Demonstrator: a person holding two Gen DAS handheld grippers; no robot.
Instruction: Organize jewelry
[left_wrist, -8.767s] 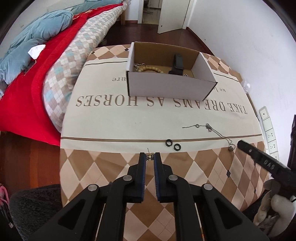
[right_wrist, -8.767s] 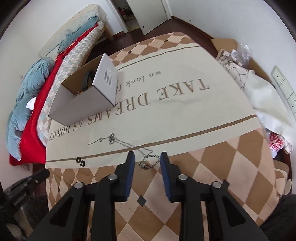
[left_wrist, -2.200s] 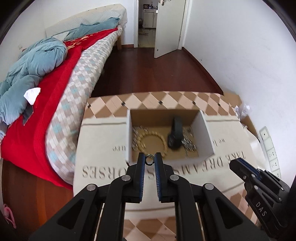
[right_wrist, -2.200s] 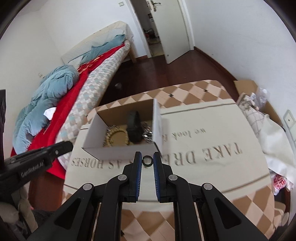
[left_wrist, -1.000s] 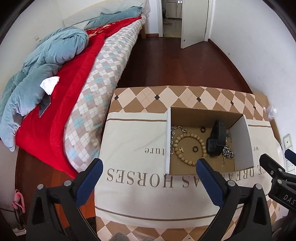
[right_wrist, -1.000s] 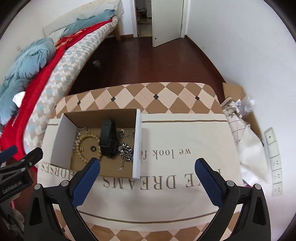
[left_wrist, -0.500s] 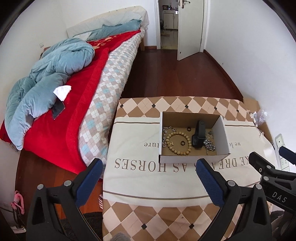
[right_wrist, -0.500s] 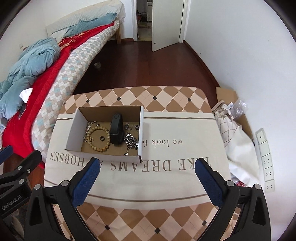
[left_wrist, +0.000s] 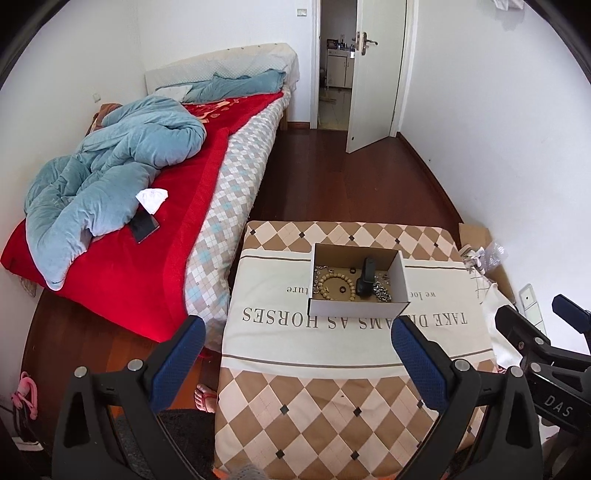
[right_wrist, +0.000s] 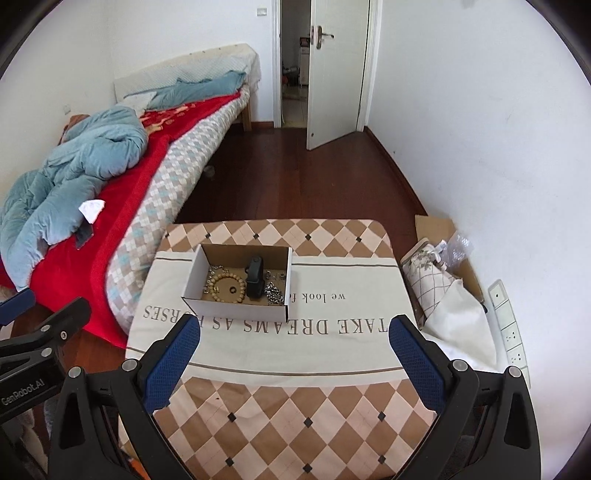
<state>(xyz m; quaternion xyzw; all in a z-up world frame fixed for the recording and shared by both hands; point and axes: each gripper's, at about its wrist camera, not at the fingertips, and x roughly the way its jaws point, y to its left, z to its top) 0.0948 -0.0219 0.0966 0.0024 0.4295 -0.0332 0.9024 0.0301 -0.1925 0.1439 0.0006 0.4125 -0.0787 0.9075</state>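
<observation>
An open cardboard box (left_wrist: 356, 308) (right_wrist: 236, 308) stands on the cloth-covered table (left_wrist: 332, 398) (right_wrist: 295, 406). Inside it lie a wooden bead bracelet (left_wrist: 330, 284) (right_wrist: 227, 281), a black watch (left_wrist: 365, 281) (right_wrist: 255, 281), silver chains (left_wrist: 382, 290) (right_wrist: 273, 290) and small dark rings. My left gripper (left_wrist: 295, 330) hangs high above the table's near side, wide open and empty. My right gripper (right_wrist: 295, 328) is likewise wide open, empty and well back from the box. In each view the other gripper shows at the frame's edge.
A bed (left_wrist: 147, 206) with a red cover and blue quilt runs along the table's left side. A cardboard flap and folded cloth (right_wrist: 443, 288) lie between table and right wall. A door (right_wrist: 332, 74) stands open at the far end. A foot in a sandal (left_wrist: 205, 397) shows below the table's left edge.
Both grippers, earlier shut on small rings, have opened wide and pulled up and back from the box. The rings now lie in the box.
</observation>
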